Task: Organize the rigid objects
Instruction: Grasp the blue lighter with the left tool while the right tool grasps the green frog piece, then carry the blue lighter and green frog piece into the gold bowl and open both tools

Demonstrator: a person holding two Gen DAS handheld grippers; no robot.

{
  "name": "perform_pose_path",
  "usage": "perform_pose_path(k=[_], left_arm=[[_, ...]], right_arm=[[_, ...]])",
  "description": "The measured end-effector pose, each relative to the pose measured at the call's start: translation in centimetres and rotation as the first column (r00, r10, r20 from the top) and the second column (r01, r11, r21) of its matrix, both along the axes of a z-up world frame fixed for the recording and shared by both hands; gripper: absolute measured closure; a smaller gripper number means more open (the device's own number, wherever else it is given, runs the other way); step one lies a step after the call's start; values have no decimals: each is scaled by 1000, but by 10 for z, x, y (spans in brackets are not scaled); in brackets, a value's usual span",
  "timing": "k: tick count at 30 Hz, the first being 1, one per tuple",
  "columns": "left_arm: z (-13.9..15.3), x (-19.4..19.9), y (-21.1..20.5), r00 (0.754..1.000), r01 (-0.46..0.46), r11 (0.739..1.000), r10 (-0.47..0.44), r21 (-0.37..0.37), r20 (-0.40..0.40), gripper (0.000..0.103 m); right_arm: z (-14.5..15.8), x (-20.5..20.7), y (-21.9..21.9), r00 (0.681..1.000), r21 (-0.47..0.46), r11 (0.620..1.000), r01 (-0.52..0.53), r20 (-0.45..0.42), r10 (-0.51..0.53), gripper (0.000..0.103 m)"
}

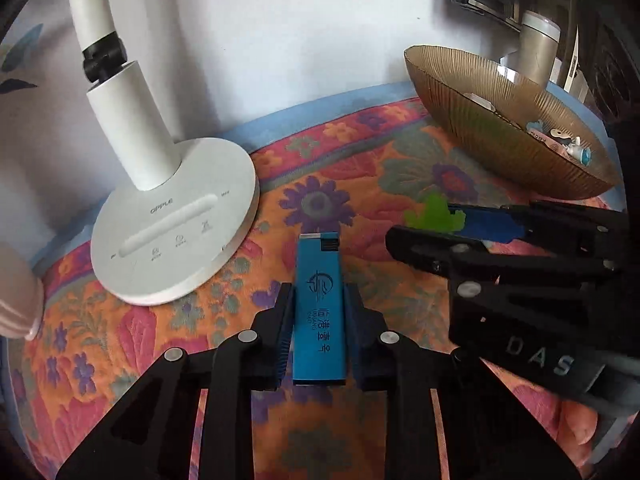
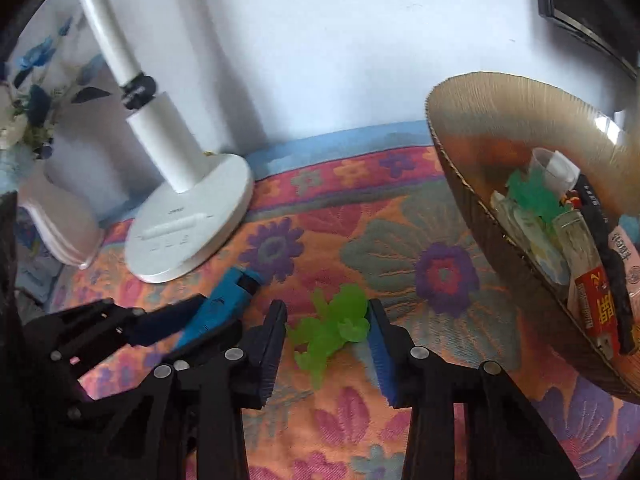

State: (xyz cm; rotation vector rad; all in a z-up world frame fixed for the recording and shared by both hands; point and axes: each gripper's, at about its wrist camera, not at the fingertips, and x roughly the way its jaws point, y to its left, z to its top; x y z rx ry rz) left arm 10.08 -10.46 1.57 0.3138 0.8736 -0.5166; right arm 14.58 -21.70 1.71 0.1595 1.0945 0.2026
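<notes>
I'm clamping the left gripper [image 1: 318, 332] on the blue lighter [image 1: 318, 312] lying near the lamp base [image 1: 176, 236], and the right gripper [image 2: 328, 344] is straddling the green toy [image 2: 332, 328], unpinched, both bound for the bowl [image 2: 472, 208] far right.

On the desk [image 1: 360, 160], the lighter [image 1: 318, 308] lies at centre. The lamp base [image 1: 176, 236] stands at ten o'clock from it, against the wall. The toy figure [image 2: 334, 328] lies at two o'clock, just beside it. The bowl [image 1: 480, 136] sits farther out that way, holding small items.
</notes>
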Motion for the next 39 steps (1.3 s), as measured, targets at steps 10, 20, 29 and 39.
perform_pose_path(k=[10,20,29,39], left_arm=[[3,-113,44,985,-150,978,136,-146,-105,82],[-4,-169,44,972,-209,959,182,-193,-150,65],[-7,-170,31,964,-258,956,247,-137,-94,63],[50,-159,-14,981,-170,975,181,-145,66,82]], right_arm=[[43,-113,-5,950,48,949,-312,29,311,64],[29,-179,-26,922,30,922,-386,-25,387,58],[29,-184,-15,948,-41,947,-317,-16,317,54],[94,-182,-61,951,-132,963,-234,177,255,63]])
